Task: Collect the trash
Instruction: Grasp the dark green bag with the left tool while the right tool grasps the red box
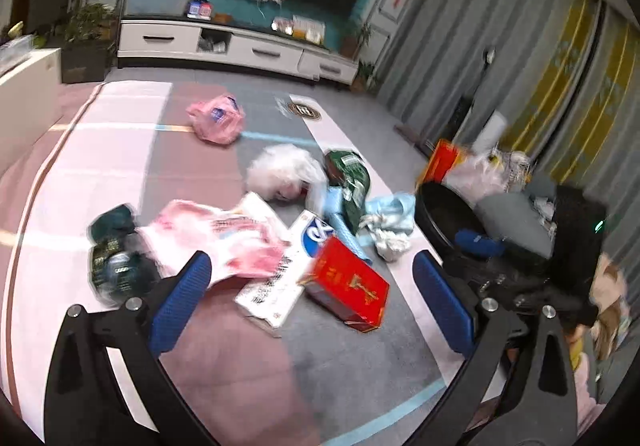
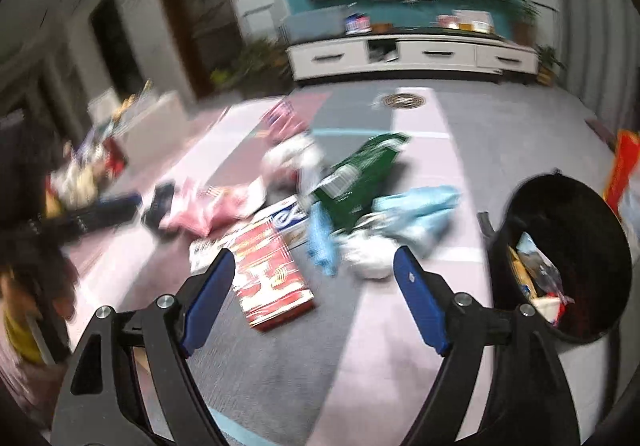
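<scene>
Right wrist: red box [image 2: 272, 278] just beyond empty right tongs [image 2: 314, 256].

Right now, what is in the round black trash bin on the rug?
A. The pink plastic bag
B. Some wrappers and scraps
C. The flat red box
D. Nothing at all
B: the right wrist view shows wrappers and scraps low inside the round black trash bin, while the flat red box lies on the rug.

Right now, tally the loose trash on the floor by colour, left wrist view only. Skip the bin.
Pink: 2, pink bag, flat pink wrapper
Red: 1, red box
Green: 2, green pouch, dark green pack
Light blue: 2, blue cloth, blue strip
White: 3, clear white bag, white carton, crumpled tissue
Total: 10, blur permitting
</scene>
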